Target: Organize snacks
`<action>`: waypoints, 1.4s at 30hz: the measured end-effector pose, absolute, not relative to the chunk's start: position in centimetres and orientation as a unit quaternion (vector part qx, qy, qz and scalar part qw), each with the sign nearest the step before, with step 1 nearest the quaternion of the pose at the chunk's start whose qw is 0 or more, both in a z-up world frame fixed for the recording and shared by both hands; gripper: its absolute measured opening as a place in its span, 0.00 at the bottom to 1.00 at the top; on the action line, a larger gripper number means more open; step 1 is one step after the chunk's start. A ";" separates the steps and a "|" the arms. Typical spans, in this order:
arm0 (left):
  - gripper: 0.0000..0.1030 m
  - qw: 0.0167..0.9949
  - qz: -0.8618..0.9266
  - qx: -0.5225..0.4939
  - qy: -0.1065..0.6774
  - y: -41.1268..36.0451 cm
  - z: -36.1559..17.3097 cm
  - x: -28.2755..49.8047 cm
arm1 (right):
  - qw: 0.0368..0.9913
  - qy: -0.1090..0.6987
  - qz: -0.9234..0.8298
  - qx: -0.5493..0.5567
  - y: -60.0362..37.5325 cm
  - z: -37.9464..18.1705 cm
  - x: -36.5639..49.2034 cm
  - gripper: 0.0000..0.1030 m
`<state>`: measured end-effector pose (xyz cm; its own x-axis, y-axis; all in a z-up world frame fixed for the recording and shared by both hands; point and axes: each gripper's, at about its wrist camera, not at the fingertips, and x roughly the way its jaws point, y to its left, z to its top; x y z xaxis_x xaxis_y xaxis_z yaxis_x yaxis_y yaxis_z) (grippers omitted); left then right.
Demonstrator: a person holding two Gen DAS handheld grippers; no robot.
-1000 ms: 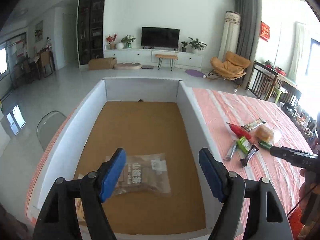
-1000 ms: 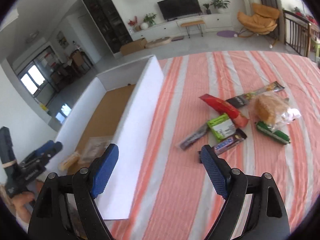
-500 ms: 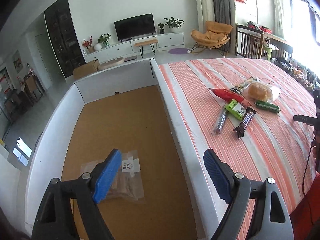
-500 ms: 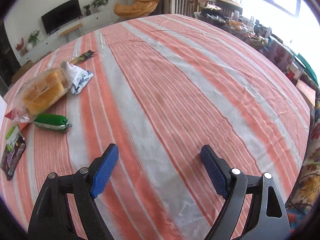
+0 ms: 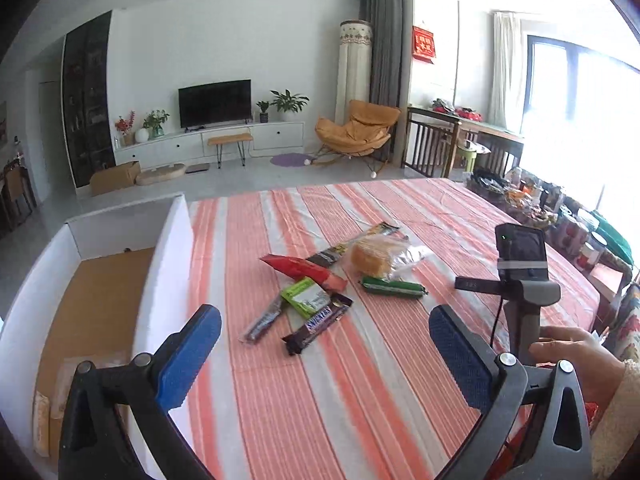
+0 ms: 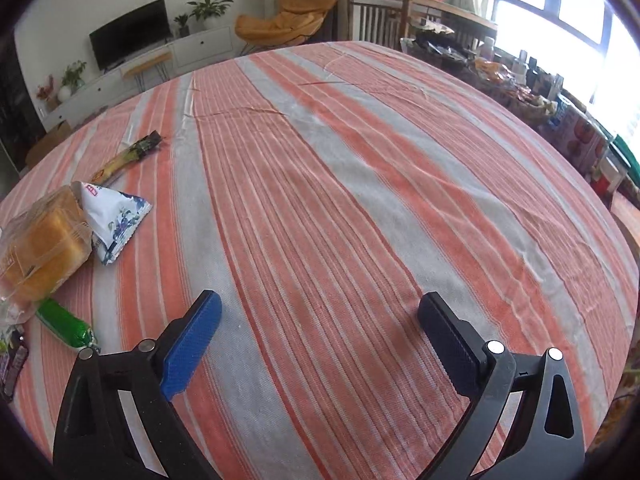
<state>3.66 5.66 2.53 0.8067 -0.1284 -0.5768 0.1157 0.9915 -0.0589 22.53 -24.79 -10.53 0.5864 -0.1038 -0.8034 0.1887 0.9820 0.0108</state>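
Left wrist view: we look fwd and down along the left hand-held gripper [image 5: 325, 344] over the desk [image 5: 400, 380], toward the TV wall, w/ the white box [image 5: 168, 264] at left. Right wrist view: steeper, nearer the cloth, facing the window side. Both share the bread bag [image 5: 380, 258] [image 6: 42, 246] and green sausage [image 5: 394, 288] [image 6: 62, 322].

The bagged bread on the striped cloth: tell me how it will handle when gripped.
The bagged bread looks soft and bulky, so it probably squashes under firm jaws. Its clear wrapper seems loose and glossy, likely slippery and floppy at the twisted end. It looks light for its size.
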 end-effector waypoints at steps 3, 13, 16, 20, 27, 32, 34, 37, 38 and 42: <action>1.00 0.930 -0.096 0.031 0.354 0.9 -2.2 6.0 | 0.889 0.447 -0.082 0.047 -24.8 -10.5 22.5 0.98; 0.96 0.897 -0.086 0.060 0.429 -2.4 -10.6 10.6 | 0.889 0.447 -0.082 0.047 -24.8 -10.5 22.5 0.98; 0.96 0.894 -0.084 0.055 0.437 -2.4 -11.1 10.5 | 0.889 0.447 -0.082 0.047 -24.8 -10.5 22.5 0.98; 0.96 0.896 -0.089 0.061 0.431 -2.6 -11.2 10.1 | 0.889 0.447 -0.082 0.047 -24.8 -10.5 22.5 0.98; 0.96 0.890 -0.094 0.041 0.445 -1.9 -11.5 10.7 | 0.889 0.447 -0.082 0.047 -24.8 -10.5 22.5 0.98; 0.96 0.889 -0.095 0.039 0.445 -1.7 -11.5 10.8 | 0.889 0.447 -0.082 0.047 -24.8 -10.5 22.5 0.98; 0.96 0.890 -0.095 0.037 0.445 -1.6 -11.5 10.8 | 0.889 0.447 -0.082 0.047 -24.8 -10.5 22.5 0.98; 0.96 0.890 -0.097 0.034 0.444 -1.4 -11.4 10.8 | 0.889 0.447 -0.082 0.047 -24.8 -10.5 22.5 0.98; 0.96 0.890 -0.098 0.033 0.444 -1.3 -11.4 10.7 | 0.889 0.447 -0.082 0.047 -24.8 -10.5 22.5 0.98; 0.96 0.890 -0.098 0.033 0.444 -1.4 -11.5 10.7 | 0.889 0.447 -0.082 0.047 -24.9 -10.5 22.5 0.98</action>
<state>10.74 -1.37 -11.45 0.5860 -0.1445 -0.7973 0.2041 0.9786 -0.0274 22.52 -24.85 -10.51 0.5865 -0.1036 -0.8033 0.1881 0.9821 0.0106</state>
